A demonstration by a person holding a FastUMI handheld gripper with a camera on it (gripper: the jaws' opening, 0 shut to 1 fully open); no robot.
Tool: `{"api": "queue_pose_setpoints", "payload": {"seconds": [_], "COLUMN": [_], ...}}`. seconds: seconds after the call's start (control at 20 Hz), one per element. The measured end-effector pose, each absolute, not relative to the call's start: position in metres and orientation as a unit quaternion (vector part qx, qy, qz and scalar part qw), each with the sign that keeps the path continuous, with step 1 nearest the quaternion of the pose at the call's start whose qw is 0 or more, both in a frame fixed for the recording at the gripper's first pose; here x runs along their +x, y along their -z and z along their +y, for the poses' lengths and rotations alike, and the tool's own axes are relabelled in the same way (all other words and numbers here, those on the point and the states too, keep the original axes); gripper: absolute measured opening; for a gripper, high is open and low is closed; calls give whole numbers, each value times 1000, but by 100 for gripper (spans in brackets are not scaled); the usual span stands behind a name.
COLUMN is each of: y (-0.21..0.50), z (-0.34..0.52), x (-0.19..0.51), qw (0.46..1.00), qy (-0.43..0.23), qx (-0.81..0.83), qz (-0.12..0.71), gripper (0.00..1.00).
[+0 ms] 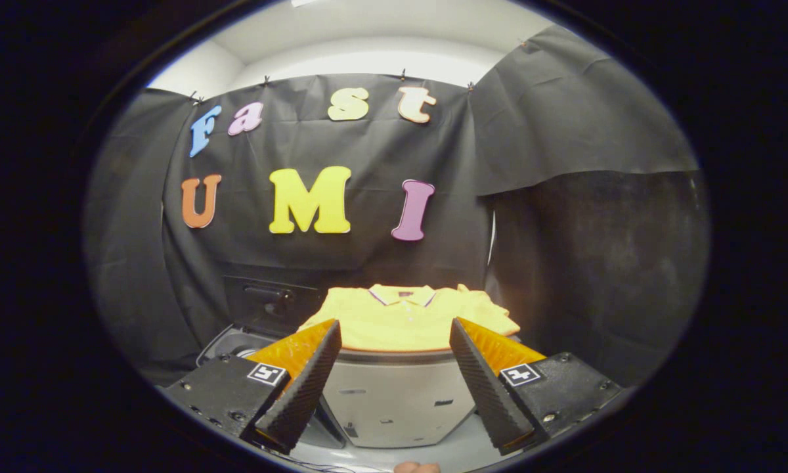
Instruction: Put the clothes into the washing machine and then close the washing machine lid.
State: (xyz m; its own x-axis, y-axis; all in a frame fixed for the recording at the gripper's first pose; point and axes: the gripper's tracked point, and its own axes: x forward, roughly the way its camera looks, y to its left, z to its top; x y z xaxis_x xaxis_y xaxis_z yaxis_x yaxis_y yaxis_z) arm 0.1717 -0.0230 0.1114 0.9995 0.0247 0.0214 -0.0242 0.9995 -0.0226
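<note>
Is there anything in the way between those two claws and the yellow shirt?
No. In the gripper view the open gripper has only air before the shirt, which lies folded on a pale grey box just ahead of the fingers.

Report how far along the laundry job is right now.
Done: nothing visible yet. The yellow polo shirt lies folded on a light grey surface beyond the fingers, not inside the washing machine, whose dark opening and raised lid sit to its left. In hand: the gripper is open and empty, aimed at the shirt. Left: grasp the shirt, drop it in, close the lid.
</note>
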Motion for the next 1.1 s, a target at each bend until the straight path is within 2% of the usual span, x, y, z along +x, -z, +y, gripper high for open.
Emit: {"api": "queue_pose_setpoints", "payload": {"seconds": [0.3, 0.6, 1.1], "y": [-136, -130, -72], "z": [-23, -29, -42], "x": [261, 340, 405], "qw": [999, 997, 974], "qy": [-27, -28, -27], "qx": [-34, -61, -67], "qz": [1, 36, 216], "gripper": [100, 100, 100]}}
